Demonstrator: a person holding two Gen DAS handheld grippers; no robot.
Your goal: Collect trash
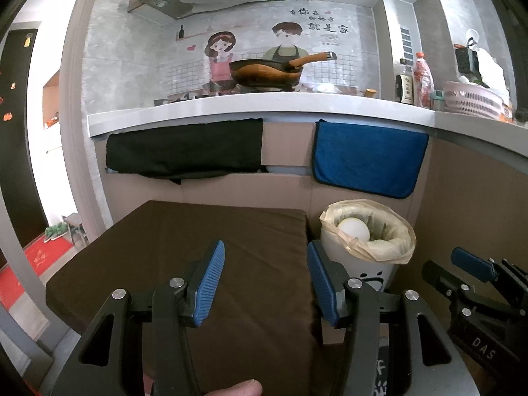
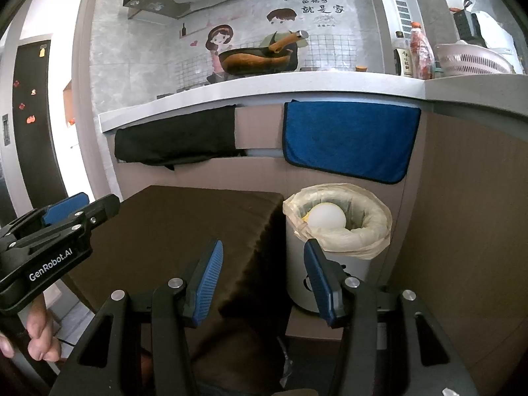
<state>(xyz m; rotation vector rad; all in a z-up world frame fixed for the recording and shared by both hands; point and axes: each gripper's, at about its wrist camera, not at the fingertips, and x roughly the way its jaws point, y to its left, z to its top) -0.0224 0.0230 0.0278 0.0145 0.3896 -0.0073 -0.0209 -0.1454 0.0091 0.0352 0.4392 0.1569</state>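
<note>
both grippers, left and right, fingers open, empty. brown desk bare; lined trash bin right holds white ball. collecting looks finished; next we'd hunt stray trash.

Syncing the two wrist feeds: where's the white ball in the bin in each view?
Left wrist: white ball right of centre, low, inside the lined bin.
Right wrist: white ball just right of centre, inside the same bin.
Shared landmark: blue towel hanging directly above the bin.
</note>
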